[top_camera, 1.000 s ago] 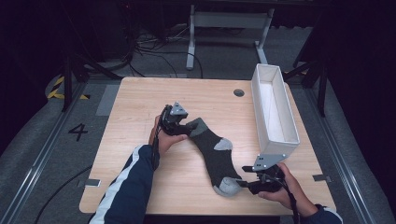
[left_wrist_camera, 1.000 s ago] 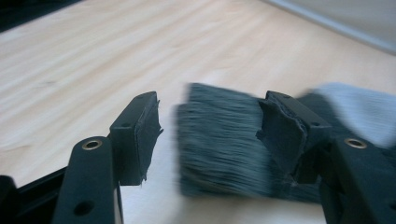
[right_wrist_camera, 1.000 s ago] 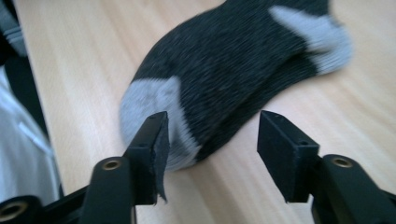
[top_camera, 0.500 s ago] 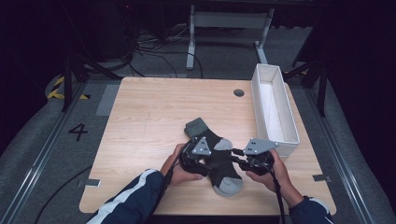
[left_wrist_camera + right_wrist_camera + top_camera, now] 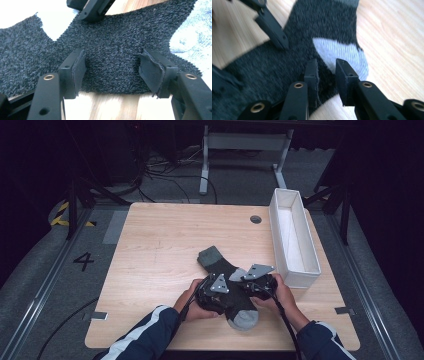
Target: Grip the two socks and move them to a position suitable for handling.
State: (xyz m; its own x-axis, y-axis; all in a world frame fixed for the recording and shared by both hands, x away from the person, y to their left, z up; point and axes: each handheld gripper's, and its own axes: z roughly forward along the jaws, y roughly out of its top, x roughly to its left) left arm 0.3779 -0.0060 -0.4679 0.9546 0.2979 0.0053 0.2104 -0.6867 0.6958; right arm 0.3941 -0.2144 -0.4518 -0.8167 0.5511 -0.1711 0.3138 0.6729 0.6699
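**Two claws meeting on a dark sock**

The dark grey sock (image 5: 227,285) is lying flat on the wooden surface (image 5: 160,250), and both claws are sitting on its middle part, close to each other.

The left claw (image 5: 113,68) is standing released: its two pads are well apart and the knitted foot part of the sock is lying between them, under them, without being pinched. The tip of the other claw is showing just beyond it, at the far edge of the sock.

The right claw (image 5: 326,71) has just been closing. Its jaws are now narrow, and a fold of the sock beside the light grey heel patch (image 5: 342,56) is sitting between the pads, so it is grasping the sock there.

The white box (image 5: 295,237) is standing to the right of the right claw, apart from it.
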